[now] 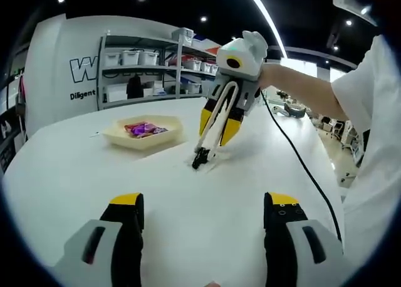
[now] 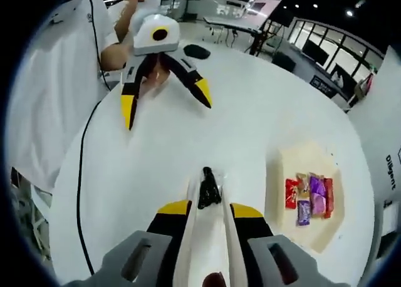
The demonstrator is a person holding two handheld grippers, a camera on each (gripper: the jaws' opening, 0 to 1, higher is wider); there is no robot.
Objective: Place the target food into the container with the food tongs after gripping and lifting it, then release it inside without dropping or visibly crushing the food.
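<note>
On the left of the left gripper view we are seeing a shallow cream container (image 1: 143,136) resting on the white table (image 1: 75,174), with bright purple and red wrapped snacks (image 1: 144,130) already lying inside it. We judge it is set there, well within reach, as the drop-off point.

Moving toward the middle, the right gripper (image 1: 217,125) is reaching down at a steep angle with the white food tongs (image 1: 213,133) pinched between its jaws, so the jaws are pressing together on the tongs' arms. The tong tips are touching the table on a small dark piece of food (image 1: 200,158), just beside the container's near corner. In the right gripper view the same dark food (image 2: 208,188) is sitting between the tong tips (image 2: 208,174), though we cannot tell how firmly it is being squeezed.

Further right, the left gripper (image 2: 164,93) is hovering above the table with its jaws spread apart, holding nothing. We take it as standing clear so the tongs have room.

A black cable (image 1: 301,161) is trailing across the table at the right.
</note>
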